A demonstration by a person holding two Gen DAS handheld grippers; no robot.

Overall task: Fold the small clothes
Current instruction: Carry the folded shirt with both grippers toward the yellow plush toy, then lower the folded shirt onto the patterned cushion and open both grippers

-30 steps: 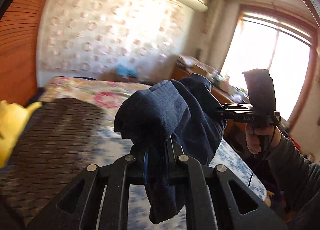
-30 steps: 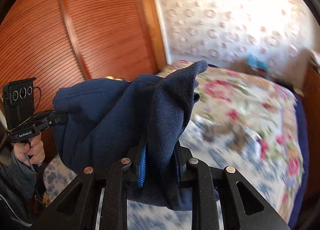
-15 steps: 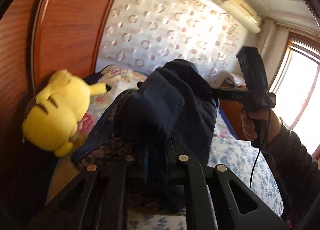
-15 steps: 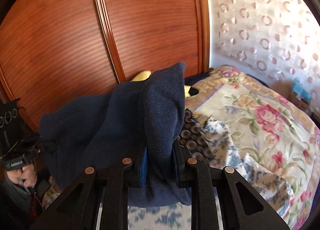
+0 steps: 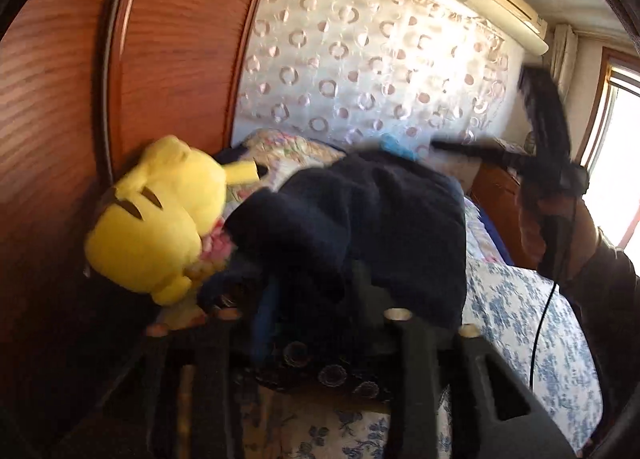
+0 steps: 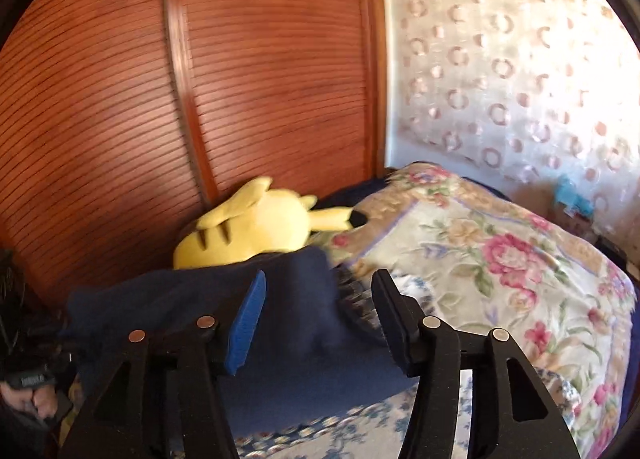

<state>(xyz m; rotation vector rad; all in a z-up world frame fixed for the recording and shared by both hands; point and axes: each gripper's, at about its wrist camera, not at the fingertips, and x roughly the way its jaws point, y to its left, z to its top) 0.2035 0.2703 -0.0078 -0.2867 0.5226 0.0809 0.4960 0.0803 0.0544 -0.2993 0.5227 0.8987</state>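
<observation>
Right hand-held gripper (image 6: 318, 323) stands spread wide with nothing between its fingers, poised just over the navy garment (image 6: 224, 311). Left hand-held gripper (image 5: 316, 299) is clamped on a bunched fold of that garment, which lies on the bed (image 6: 500, 243) just beside the yellow plush toy (image 5: 160, 215), toward the wooden wardrobe (image 6: 200, 79).
</observation>
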